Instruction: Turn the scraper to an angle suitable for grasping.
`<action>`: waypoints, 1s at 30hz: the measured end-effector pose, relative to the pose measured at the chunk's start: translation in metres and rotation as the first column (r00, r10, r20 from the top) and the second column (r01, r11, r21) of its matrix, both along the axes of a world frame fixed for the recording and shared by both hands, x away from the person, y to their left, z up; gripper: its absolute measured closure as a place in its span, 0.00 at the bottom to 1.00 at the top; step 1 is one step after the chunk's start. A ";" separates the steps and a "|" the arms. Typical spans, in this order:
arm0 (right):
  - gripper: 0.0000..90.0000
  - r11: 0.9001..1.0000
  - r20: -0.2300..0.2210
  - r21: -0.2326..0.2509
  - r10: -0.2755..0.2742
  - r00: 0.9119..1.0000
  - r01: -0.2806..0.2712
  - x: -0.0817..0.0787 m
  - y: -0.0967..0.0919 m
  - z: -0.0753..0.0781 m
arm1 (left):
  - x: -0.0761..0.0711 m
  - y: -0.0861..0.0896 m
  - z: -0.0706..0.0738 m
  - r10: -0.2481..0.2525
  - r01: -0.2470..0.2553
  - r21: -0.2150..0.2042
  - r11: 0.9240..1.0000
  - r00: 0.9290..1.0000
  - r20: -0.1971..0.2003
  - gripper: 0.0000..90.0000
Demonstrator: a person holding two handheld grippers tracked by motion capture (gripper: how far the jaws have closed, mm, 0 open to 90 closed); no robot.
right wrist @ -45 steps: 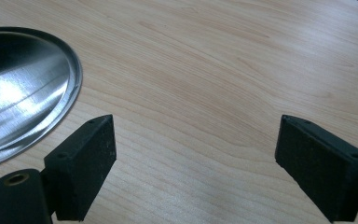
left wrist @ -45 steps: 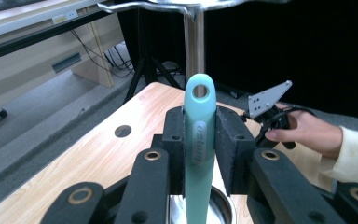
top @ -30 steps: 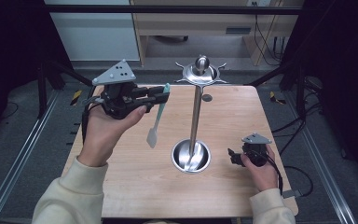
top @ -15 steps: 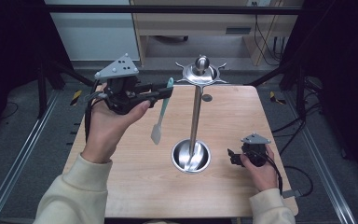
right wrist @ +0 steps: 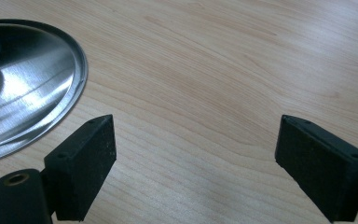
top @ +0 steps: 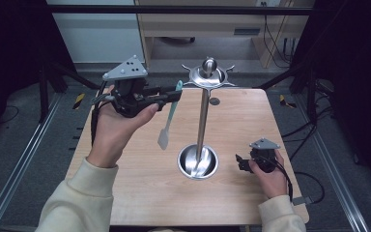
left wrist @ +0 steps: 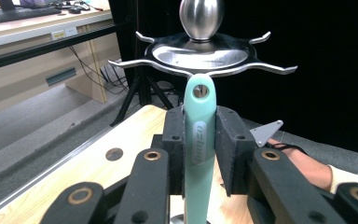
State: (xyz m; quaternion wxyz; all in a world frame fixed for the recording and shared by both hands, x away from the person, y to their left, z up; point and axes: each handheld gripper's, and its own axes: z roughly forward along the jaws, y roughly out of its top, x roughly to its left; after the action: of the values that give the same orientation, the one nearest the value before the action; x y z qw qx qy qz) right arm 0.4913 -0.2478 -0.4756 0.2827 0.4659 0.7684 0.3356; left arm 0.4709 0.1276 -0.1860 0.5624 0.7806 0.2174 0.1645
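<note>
left gripper: jaws pinched on mint spatula handle | spatula has been raised closer to rack hook, hanging hole just below it; hanging judged next | right gripper: jaws spread, rested on table

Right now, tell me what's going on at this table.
A person holds a gripper in each hand. The left gripper has its jaws shut on a teal spatula, lifted near the hooks atop a steel utensil stand. The right gripper rests low beside the stand's base, jaws open on nothing.
</note>
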 end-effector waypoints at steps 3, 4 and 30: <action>0.14 1.000 0.000 0.001 0.000 1.000 0.000 0.000 0.000 0.000 | 0.002 -0.002 0.000 -0.001 0.001 0.004 1.000 1.000 -0.006 0.83; 0.14 1.000 0.000 0.002 0.000 1.000 0.000 0.000 0.000 0.000 | 0.002 -0.002 -0.001 -0.002 0.002 0.008 1.000 1.000 -0.006 0.83; 0.14 1.000 0.001 0.007 0.001 1.000 -0.001 -0.001 0.001 0.001 | 0.011 -0.017 -0.009 -0.017 0.017 -0.025 1.000 1.000 -0.013 0.83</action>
State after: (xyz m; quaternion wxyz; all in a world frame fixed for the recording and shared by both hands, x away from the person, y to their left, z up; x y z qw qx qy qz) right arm 0.4900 -0.2472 -0.4744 0.2811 0.4663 0.7673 0.3388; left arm 0.4819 0.1109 -0.1949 0.5719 0.7765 0.2164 0.1520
